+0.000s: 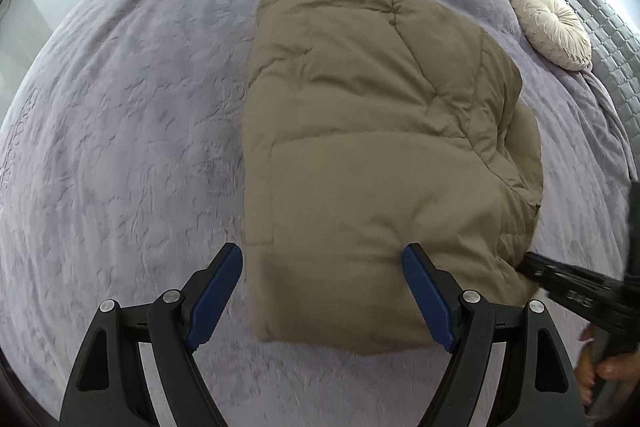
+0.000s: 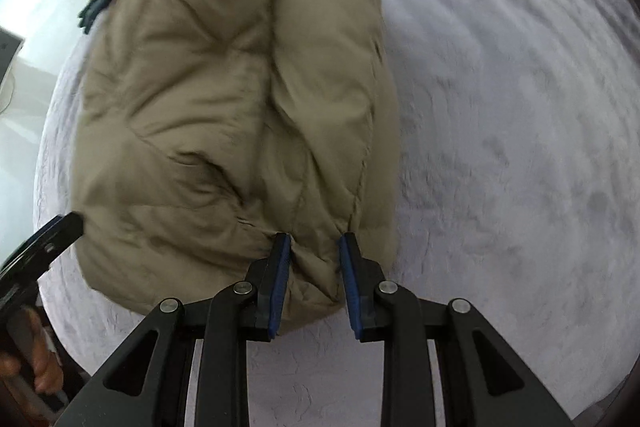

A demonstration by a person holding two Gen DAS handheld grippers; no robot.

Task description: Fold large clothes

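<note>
The work surface is a bed under a lilac blanket [image 1: 132,131]. On it lies the folded khaki padded jacket [image 1: 372,131], long axis running near to far. Your right gripper [image 2: 314,259] pinches a bunch of fabric at the bundle's near right corner. Your left gripper [image 1: 323,291] stands spread and empty above the near left edge, one finger over the fabric, one over bare blanket. Judgement: both hands sit at the near end, so any next fold would run toward the far end.
</note>
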